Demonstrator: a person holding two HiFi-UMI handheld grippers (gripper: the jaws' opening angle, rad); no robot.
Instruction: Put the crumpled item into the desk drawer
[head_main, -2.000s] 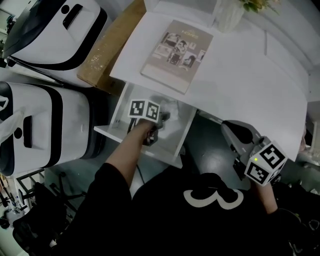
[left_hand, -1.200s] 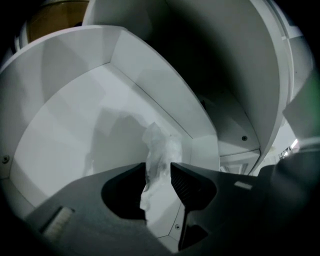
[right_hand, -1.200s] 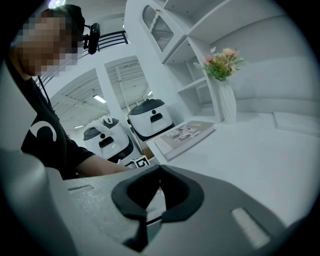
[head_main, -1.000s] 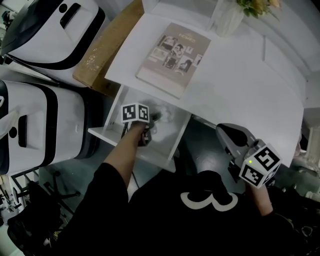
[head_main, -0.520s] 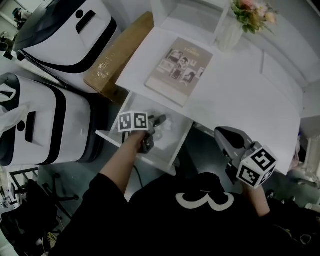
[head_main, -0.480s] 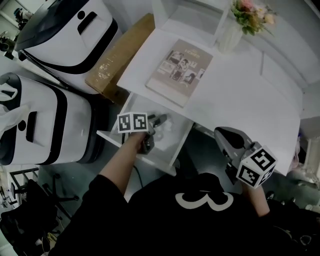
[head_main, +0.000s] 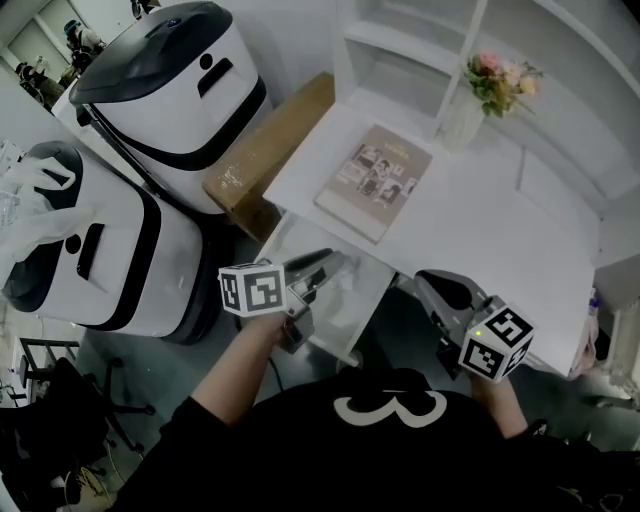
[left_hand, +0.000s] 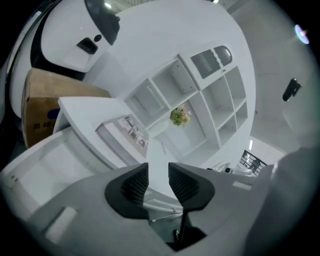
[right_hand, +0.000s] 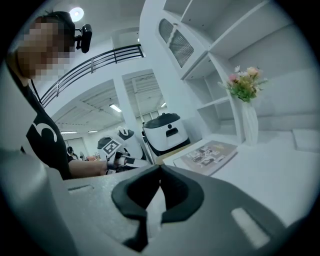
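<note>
The white desk (head_main: 480, 210) has its drawer (head_main: 352, 306) pulled open at the front left. My left gripper (head_main: 322, 266) hangs above the drawer's near left side. In the left gripper view its jaws (left_hand: 158, 173) stand a little apart and are closing, with nothing between them; the drawer (left_hand: 40, 160) lies below to the left. The crumpled item cannot be made out in any view. My right gripper (head_main: 432, 283) hovers off the desk's front edge, shut and empty (right_hand: 160, 171).
A book (head_main: 377, 180) lies on the desk's left part, and a vase of flowers (head_main: 478, 92) stands at the back by the white shelves. A cardboard box (head_main: 270, 140) and two white-and-black machines (head_main: 150, 90) crowd the desk's left side.
My left gripper has risen out of the drawer, leaving the crumpled white item behind, and pulled back toward me. The head view has tilted up. The right gripper has barely moved.
</note>
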